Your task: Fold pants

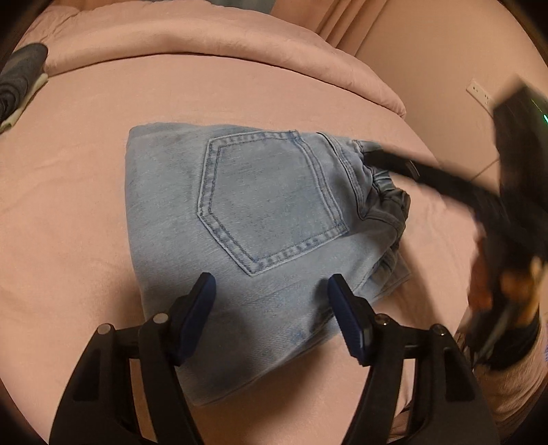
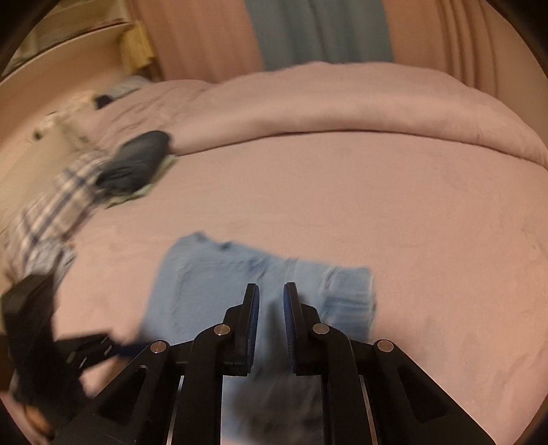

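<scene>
Light blue jeans [image 1: 267, 205] lie folded into a compact packet on the pink bed sheet [image 1: 68, 205], back pocket up and the gathered waistband to the right. My left gripper [image 1: 271, 278] hovers over the packet's near edge, jaws open, nothing between the pads. In the left wrist view my right gripper [image 1: 371, 156] comes in blurred from the right, its tip at the waistband. In its own view the right gripper [image 2: 271, 287] stands over the blurred jeans [image 2: 205, 280], a narrow gap between its pads and no cloth pinched in it. The left gripper [image 2: 126, 347] shows blurred at lower left.
A rolled-back pink duvet [image 1: 205, 41] runs across the far side of the bed. A dark folded garment [image 2: 137, 164] and a plaid cloth [image 2: 51, 212] lie far left. A hand [image 1: 507, 284] holds the right gripper. A wall outlet [image 1: 479, 92] and curtains [image 2: 318, 30] are behind.
</scene>
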### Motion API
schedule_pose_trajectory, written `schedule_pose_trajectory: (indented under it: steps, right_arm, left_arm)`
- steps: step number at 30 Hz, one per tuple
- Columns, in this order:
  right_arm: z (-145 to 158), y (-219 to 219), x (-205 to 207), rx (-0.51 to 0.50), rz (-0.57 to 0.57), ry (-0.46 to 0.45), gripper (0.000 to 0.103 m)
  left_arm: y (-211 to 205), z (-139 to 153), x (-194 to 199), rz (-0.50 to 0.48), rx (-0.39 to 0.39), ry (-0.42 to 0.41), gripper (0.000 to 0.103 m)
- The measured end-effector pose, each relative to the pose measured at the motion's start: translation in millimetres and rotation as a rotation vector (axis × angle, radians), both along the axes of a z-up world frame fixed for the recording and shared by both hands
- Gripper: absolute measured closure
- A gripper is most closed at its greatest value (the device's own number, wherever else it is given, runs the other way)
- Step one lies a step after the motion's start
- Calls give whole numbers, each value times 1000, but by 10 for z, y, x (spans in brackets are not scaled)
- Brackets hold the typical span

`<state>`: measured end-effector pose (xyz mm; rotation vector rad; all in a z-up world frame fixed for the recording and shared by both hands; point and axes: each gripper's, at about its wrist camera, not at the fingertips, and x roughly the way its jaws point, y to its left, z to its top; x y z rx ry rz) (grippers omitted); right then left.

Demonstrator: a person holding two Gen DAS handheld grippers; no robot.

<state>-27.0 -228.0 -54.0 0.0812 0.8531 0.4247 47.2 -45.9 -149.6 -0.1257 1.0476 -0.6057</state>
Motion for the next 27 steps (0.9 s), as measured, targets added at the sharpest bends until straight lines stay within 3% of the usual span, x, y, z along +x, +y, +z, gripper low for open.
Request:
schedule_pose_trajectory:
  steps: [3,5,9,12,14,16,17,21,27]
  right_arm:
    - [-130,60,-293,-83,43,17,89]
    - [-375,79,-382,-160,26,76,89]
    - [-544,1,-457,-92,-7,55,90]
    - [-467,-105,-417,-1,-29,95,84]
    - [-374,-249,-462,125,-39,104,57]
    - [-292,-432,-539,250,-77,100,42]
    - [-271,-535,-574,303,-97,97,38]
    - [-373,-894,-565,436,-174,153,37]
    - [-768,-1184,-548,601,-272,306,36]
  left_arm:
    - [-12,-7,20,4,-7,6,35]
    - [-31,-10,22,2,-8,9,35]
    - [-34,26,8,10,-10,10,34]
    - [26,102,9,36,-16,17,31]
    - [138,168,-23,63,-28,4,24]
    - [287,210,-30,99,-59,0,20]
    - [397,211,-29,126,-79,10,19]
    - [682,102,18,209,-137,80,19]
    - [915,-103,-2,264,-287,215,19]
